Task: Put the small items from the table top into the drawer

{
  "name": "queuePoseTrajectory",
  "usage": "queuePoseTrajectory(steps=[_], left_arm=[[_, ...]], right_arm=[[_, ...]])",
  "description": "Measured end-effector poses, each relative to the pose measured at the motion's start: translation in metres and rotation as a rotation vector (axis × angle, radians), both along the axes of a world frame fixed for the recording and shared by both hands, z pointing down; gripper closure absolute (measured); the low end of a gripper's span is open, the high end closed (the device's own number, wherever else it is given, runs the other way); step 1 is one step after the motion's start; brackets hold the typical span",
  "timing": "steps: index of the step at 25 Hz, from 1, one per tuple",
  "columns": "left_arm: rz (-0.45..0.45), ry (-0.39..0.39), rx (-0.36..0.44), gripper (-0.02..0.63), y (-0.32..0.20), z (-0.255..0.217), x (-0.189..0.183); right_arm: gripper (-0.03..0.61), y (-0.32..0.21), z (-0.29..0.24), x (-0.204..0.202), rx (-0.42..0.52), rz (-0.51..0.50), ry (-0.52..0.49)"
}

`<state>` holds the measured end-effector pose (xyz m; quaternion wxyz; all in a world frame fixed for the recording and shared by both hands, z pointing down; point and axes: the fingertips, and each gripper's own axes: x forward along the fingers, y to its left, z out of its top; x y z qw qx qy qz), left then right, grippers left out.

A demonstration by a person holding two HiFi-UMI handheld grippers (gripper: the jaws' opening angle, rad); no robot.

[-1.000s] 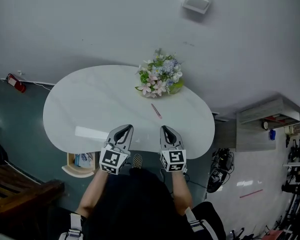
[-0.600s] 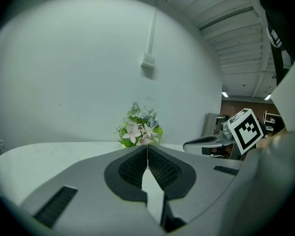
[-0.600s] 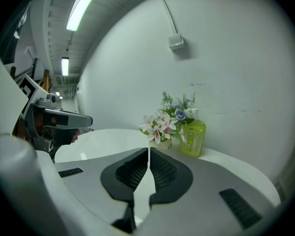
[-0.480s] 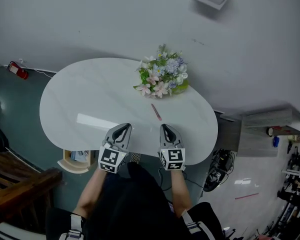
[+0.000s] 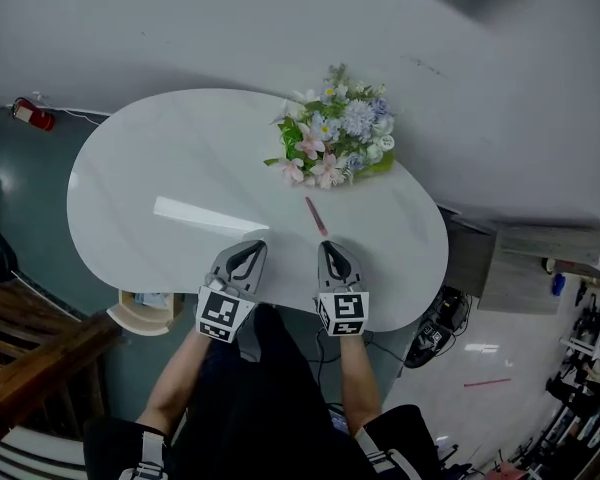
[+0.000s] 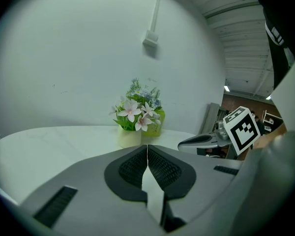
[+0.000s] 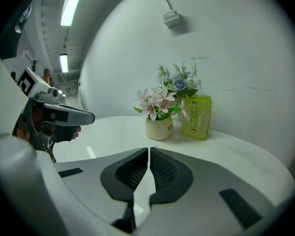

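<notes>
A thin pink pen (image 5: 315, 216) lies on the white oval table (image 5: 160, 168), in front of the flower pot (image 5: 335, 143). My left gripper (image 5: 246, 249) is shut with nothing in it, over the table's near edge, left of the pen. My right gripper (image 5: 332, 250) is shut and empty too, just short of the pen's near end. In the left gripper view the jaws (image 6: 147, 157) meet at the tips. The right gripper view shows its jaws (image 7: 148, 160) likewise touching. No drawer shows in any view.
A vase of pink, white and blue flowers (image 7: 160, 117) stands at the table's far side, with a green bottle (image 7: 196, 117) beside it. A small round stand (image 5: 145, 313) sits low at the table's left. A red extinguisher (image 5: 32, 114) lies on the floor by the wall.
Both grippers have sunk toward the table's near edge, side by side, still shut. The head view has shifted so the table and flowers sit larger and closer.
</notes>
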<state>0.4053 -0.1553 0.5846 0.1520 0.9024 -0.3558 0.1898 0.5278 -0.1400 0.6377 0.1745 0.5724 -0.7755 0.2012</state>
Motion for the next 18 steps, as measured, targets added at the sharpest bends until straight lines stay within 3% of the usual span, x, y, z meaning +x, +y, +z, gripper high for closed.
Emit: queuePoseTrajectory(steps=[11, 18], left_arm=[[-0.008, -0.003, -0.026, 0.594, 0.0, 0.015, -0.001], [-0.042, -0.01, -0.035, 0.594, -0.001, 0.017, -0.014]], right_arm=[[0.538, -0.026, 0.025, 0.011, -0.028, 0.008, -0.006], [0.537, -0.045, 0.04, 0.003, -0.068, -0.041, -0.009]])
